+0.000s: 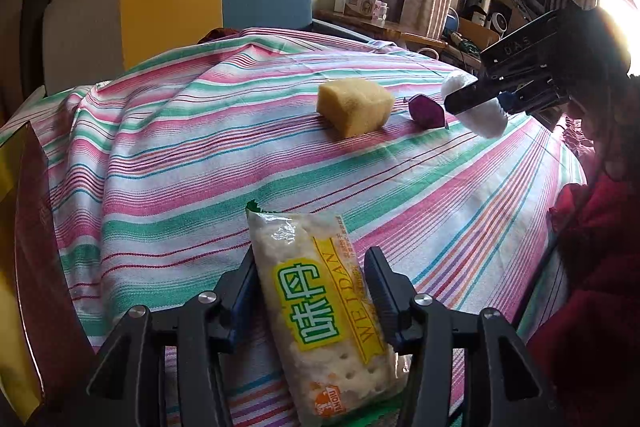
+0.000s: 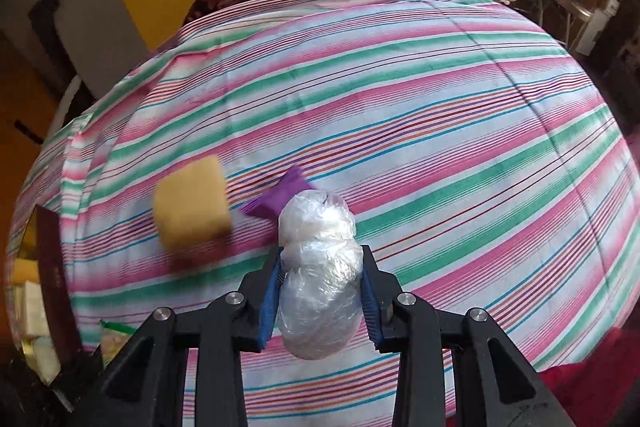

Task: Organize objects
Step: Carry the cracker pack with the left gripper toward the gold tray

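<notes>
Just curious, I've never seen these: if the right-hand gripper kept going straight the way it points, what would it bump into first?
Probably the purple packet, just past the plastic-wrapped bundle held in the right gripper; depth is hard to judge.

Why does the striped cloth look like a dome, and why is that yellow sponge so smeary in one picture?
Both views bulge because of the fisheye lens. In the left wrist view the sponge is sharp, but sunlight flares white at the right edge. In the right wrist view the sponge and striped cloth are motion-blurred, while the plastic-wrapped bundle stays crisp.
</notes>
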`<action>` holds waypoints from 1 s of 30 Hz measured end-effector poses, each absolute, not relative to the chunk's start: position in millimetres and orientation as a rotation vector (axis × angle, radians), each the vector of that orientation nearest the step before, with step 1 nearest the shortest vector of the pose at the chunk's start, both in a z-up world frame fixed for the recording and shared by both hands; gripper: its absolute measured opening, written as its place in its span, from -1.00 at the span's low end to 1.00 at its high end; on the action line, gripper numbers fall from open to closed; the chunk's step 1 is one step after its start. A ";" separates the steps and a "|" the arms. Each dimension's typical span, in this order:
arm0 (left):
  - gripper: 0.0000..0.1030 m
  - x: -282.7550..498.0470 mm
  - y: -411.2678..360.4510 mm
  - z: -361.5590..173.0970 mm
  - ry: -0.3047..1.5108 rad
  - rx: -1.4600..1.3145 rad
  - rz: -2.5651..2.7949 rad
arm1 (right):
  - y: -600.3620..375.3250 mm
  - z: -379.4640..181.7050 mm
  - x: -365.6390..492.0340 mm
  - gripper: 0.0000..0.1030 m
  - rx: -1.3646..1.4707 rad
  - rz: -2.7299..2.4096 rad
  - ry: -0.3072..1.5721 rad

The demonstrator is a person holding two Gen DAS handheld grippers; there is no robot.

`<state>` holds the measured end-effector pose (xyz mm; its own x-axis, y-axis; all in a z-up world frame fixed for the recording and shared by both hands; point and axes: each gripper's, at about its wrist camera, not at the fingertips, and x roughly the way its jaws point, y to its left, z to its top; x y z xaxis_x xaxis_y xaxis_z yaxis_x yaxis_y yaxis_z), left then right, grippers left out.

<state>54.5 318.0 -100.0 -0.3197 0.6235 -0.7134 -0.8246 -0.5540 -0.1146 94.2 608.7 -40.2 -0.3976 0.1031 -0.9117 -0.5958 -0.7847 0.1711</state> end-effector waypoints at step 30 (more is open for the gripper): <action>-0.28 50.2 305.3 -79.7 0.312 -0.933 1.987 | 539.2 -93.8 60.5 -0.24 -1.623 2.317 0.505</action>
<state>50.2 305.3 -79.7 -0.3187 0.6207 -0.7163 -0.8102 -0.5706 -0.1340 60.5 539.2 -93.8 -0.3376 0.0184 -0.9411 -0.4085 -0.9036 0.1289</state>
